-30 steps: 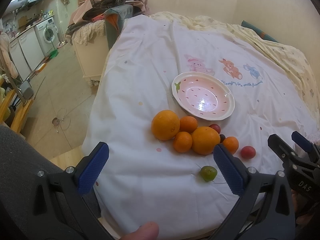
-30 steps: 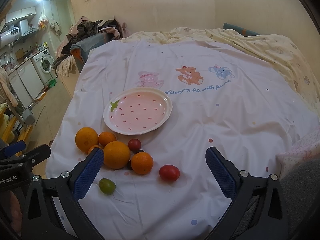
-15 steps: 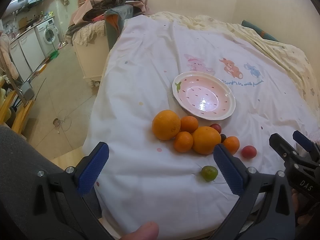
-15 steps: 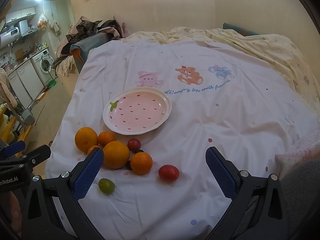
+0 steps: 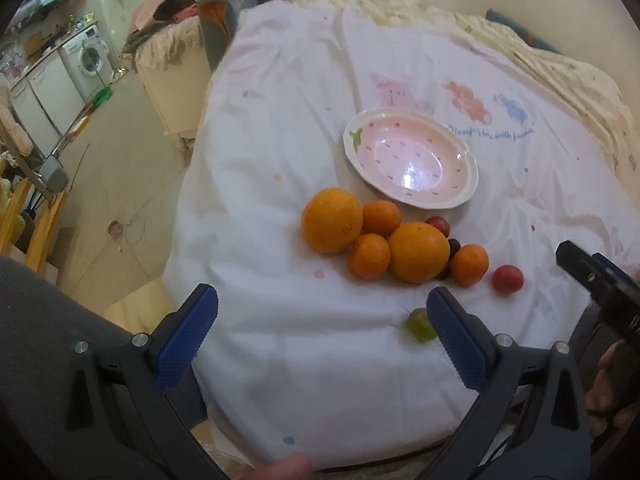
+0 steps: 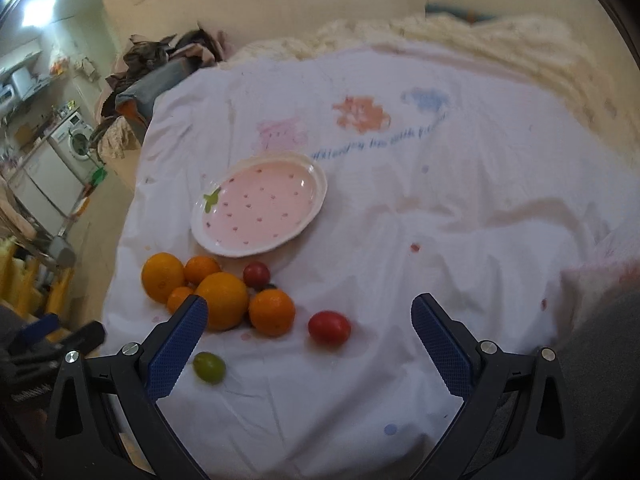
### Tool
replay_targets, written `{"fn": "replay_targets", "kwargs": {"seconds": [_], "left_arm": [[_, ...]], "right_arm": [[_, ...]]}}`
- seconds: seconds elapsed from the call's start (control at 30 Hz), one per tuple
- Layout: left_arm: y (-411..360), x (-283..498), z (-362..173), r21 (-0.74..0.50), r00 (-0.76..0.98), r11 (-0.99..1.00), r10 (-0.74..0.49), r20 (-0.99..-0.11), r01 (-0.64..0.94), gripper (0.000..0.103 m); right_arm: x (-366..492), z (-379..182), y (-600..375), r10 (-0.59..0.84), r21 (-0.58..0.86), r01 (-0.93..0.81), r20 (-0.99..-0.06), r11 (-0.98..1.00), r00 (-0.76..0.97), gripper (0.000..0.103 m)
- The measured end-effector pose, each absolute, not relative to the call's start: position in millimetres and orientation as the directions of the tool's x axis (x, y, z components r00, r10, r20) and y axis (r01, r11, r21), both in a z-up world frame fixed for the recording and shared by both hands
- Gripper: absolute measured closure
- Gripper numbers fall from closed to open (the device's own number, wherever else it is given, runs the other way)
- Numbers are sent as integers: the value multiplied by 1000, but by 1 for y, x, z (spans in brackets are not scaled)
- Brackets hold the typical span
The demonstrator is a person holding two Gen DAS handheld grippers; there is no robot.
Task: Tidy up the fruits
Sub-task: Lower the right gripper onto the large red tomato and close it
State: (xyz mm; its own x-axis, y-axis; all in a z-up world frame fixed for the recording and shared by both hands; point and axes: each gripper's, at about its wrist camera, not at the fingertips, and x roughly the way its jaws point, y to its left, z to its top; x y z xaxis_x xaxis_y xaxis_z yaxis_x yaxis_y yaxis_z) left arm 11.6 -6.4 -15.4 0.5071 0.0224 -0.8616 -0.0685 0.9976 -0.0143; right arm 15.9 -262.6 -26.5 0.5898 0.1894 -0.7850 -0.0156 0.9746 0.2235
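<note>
Nearer now — plate (image 6: 316,196) bare, fruit (image 6: 224,300) beside.

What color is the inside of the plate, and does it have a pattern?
The plate is pink inside with small red dashes, a white rim and a green leaf. The right wrist view shows it best.

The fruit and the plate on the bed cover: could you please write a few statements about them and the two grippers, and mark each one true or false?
1. The pink plate holds no fruit. True.
2. The left gripper is shut on an orange. False: its jaws stand open and hold nothing.
3. The green fruit lies apart from the cluster of oranges. True.
4. The red tomato lies on the plate. False: it lies on the white cover, nearer the grippers than the plate is.
5. The right gripper is open and empty. True.
</note>
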Motion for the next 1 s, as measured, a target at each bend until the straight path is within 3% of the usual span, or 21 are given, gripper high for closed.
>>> {"fn": "replay_targets", "kwargs": {"seconds": [0.3,0.4,0.67,0.77,0.87,1.0], "left_arm": [[0,24,-23,-6,475,995,43,-879,-100,0],[3,26,-27,-15,460,993,39,-887,-115,0],[12,28,-31,-44,443,988,26,-896,-148,0],[15,27,-33,-49,435,986,25,-900,-158,0],[16,28,-33,-57,433,985,20,-901,-164,0],[16,28,-34,-53,426,986,21,-904,-161,0]], "right_arm": [[76,-44,-283,270,251,-102,-912,963,307,0],[96,-57,-272,271,231,-211,-945,950,184,2],[110,-105,-226,109,101,-504,-994,858,-15,37],[106,-120,-215,61,72,-551,-997,831,-38,44],[101,-122,-210,59,66,-586,-998,808,-31,68],[97,-115,-210,74,66,-596,-997,800,-12,69]]}}
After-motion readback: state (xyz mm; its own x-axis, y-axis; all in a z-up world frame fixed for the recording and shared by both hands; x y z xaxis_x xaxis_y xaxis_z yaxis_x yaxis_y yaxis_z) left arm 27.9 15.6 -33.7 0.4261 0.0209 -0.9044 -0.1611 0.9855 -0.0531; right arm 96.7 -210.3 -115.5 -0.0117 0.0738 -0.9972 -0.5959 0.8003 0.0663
